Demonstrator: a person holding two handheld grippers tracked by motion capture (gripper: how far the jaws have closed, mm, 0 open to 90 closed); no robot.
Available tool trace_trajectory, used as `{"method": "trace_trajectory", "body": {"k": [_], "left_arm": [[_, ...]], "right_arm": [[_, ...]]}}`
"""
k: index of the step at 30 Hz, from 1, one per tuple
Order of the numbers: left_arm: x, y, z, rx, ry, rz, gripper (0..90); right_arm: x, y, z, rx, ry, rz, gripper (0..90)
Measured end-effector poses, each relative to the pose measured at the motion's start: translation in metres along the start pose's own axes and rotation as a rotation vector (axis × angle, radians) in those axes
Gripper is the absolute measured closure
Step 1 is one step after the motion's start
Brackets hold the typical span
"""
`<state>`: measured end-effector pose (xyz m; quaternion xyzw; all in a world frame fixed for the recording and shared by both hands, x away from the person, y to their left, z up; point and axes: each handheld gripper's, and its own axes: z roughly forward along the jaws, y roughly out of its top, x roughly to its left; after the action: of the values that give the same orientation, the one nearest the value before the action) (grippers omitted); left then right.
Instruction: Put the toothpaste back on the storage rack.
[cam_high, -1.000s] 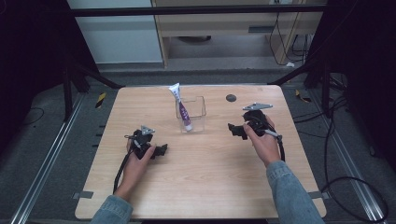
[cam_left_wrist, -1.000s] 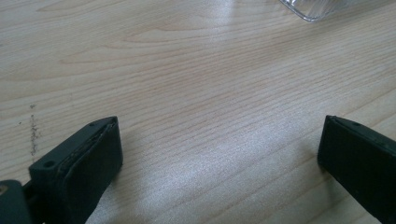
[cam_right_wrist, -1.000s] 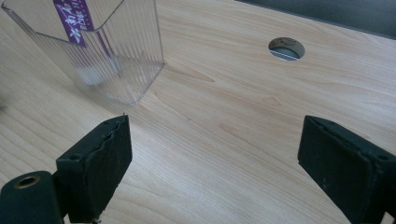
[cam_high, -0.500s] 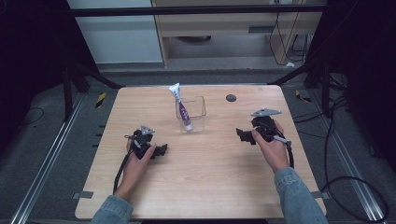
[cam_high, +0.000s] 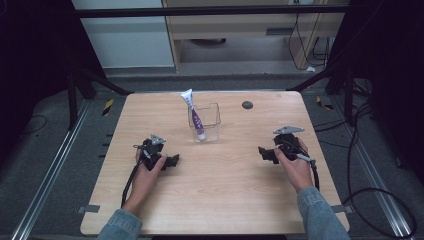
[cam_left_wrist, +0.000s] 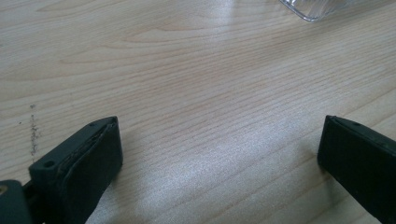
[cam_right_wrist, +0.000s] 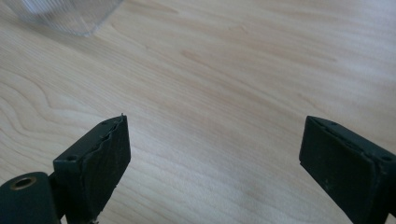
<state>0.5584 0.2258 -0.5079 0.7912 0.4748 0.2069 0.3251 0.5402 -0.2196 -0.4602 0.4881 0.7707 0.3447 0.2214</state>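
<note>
We see the left hand-held gripper (cam_high: 172, 161) low over the wooden counter (cam_high: 220, 200), jaws spread wide with bare wood between them. The right hand-held gripper (cam_high: 263, 153) sits across from it, likewise released and empty. Between and beyond them stands a clear box (cam_high: 205, 121) with a tube (cam_high: 192, 113) leaning upright inside. A dark disc (cam_high: 247, 105) lies near the far edge.

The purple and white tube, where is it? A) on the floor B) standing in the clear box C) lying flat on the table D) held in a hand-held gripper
B: in the high view the tube leans upright inside the clear box, its white end sticking out above the rim, and both hand-held grippers are apart from it.
</note>
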Motion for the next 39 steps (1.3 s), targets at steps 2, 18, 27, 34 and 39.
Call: {"method": "trace_trajectory", "body": {"k": [2,18,27,34,39], "left_arm": [[0.0,0.0,0.0,0.0,0.0,0.0,0.0],[0.0,0.0,0.0,0.0,0.0,0.0,0.0],[0.0,0.0,0.0,0.0,0.0,0.0,0.0],[0.0,0.0,0.0,0.0,0.0,0.0,0.0],[0.0,0.0,0.0,0.0,0.0,0.0,0.0]], "right_arm": [[-0.002,-0.007,0.003,0.013,-0.003,0.005,9.3],[-0.026,-0.032,0.012,0.024,-0.041,0.084,9.6],[-0.035,-0.037,0.018,0.022,-0.056,0.13,9.7],[-0.036,-0.039,0.022,0.03,-0.065,0.136,8.5],[-0.036,-0.041,0.025,0.034,-0.074,0.139,7.7]]}}
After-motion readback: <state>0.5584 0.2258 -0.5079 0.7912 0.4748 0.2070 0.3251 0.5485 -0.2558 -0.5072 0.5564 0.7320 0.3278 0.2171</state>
